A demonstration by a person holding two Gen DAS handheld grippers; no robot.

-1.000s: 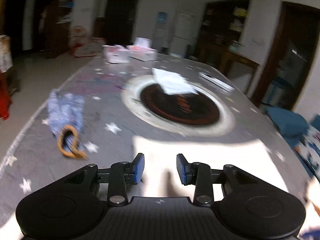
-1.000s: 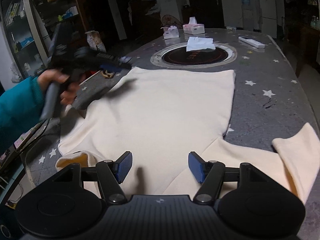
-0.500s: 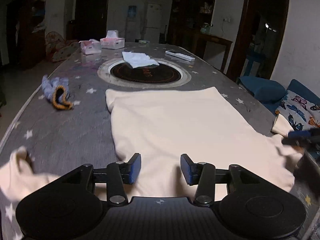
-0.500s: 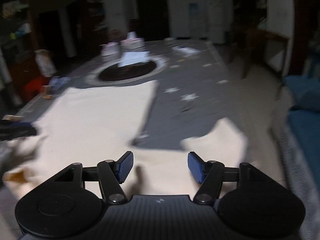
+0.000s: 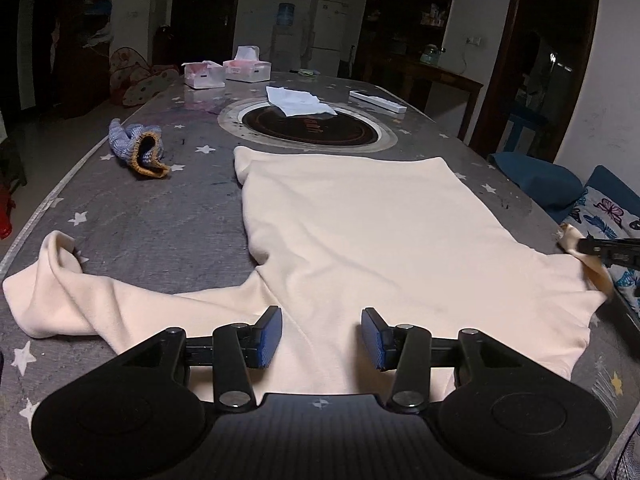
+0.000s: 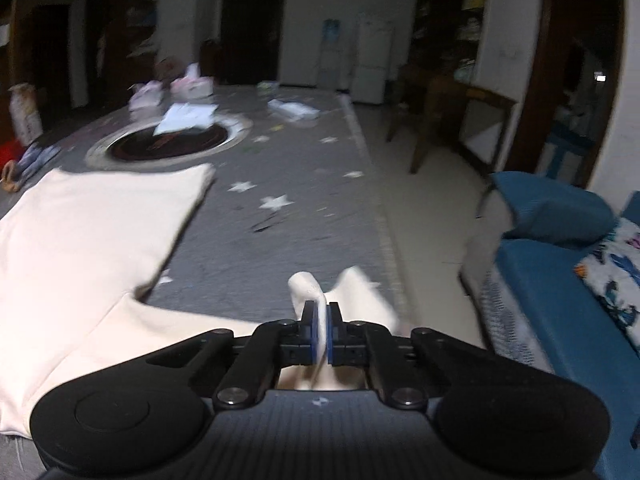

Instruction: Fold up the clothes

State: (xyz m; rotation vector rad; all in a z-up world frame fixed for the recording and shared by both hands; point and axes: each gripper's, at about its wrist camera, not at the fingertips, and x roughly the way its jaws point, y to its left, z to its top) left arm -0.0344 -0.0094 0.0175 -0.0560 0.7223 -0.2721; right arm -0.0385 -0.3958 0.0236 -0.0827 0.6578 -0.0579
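The sweater [image 5: 360,240] is lying spread flat on the table [image 5: 160,216], body smooth, hem toward the round inset hob [image 5: 308,130]. No fold is showing in the body yet, so the task is looking barely begun.

Its left sleeve [image 5: 60,292] is sprawling outward in loose rumples near the table's left edge. Its right sleeve [image 6: 348,292] is reaching the right edge, and the right gripper [image 6: 322,332] is pinching the cuff there, pads pressed together on the cloth, the end standing up above them. That is reading as the first step: the sleeve is likely about to be carried in over the body.

The left gripper [image 5: 321,336] is hovering over the near part of the sweater with its pads apart, gripping nothing.

Left to do, judging from this: both sleeves in, then the body folded over.

Farther off, a blue knitted item [image 5: 136,146], a white cloth [image 5: 298,102] on the hob, two tissue boxes [image 5: 226,72] and a remote [image 5: 378,101] are sitting clear of the sweater.
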